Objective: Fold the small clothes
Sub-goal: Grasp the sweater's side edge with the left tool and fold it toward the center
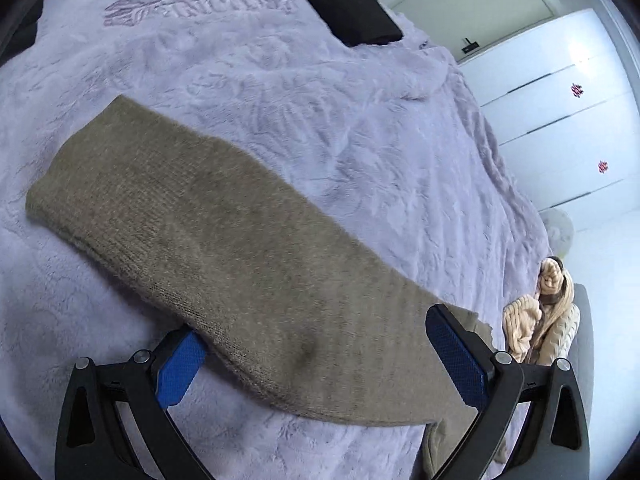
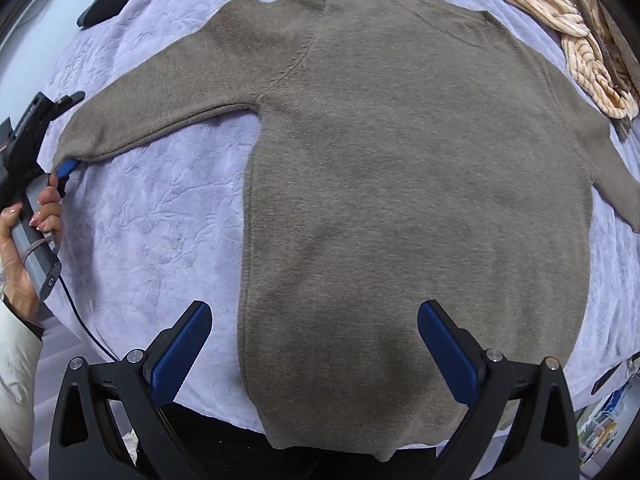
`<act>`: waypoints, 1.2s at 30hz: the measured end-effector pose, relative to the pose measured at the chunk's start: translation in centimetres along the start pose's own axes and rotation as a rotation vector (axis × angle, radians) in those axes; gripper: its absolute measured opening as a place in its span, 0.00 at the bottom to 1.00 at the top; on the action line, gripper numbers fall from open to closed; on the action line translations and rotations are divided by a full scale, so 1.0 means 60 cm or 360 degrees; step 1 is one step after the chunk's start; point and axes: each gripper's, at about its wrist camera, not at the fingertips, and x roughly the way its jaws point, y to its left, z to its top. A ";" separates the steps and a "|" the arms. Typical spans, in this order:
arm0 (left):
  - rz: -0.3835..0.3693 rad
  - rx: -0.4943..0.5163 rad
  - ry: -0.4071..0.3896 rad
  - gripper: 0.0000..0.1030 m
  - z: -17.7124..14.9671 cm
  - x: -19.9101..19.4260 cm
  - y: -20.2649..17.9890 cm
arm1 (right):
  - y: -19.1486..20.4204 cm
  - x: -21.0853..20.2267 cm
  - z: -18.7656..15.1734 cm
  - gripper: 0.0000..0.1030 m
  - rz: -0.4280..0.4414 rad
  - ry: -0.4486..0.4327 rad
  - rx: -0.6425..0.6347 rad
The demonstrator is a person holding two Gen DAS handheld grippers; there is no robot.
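1. In the left wrist view, your left gripper sits with its blue pads spread wide on either side of the sweater sleeve, near the cuff end. The near-left pad is partly tucked under the knit and the right pad rises beside it. The jaws are open here, not clamped.
2. That sleeve lies flat and slanting across the lilac embossed blanket, running from the gripper away to the far left. A black folded item lies at the far edge, and a cream ribbed garment is bunched at the right edge.
3. In the right wrist view, your right gripper hovers over the near hem of the taupe knit sweater, its pads apart and holding nothing.
4. The sweater is spread flat, body central, hem at the near edge, neck far. One sleeve reaches left to where your left hand holds the other tool; the other sleeve trails off right.
5. Judge the knit as light, soft and limp, with a fuzzy surface that should grip the pads well. It will sag and stretch if lifted by one point.
6. Take hold at the cuff and along firm edges such as hem or shoulder seam, pinching both layers together.
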 end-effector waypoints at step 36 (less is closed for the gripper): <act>-0.0139 0.1022 0.0343 0.11 -0.362 0.205 -0.595 | -0.377 -0.002 -0.036 1.00 0.0240 -0.0128 0.0364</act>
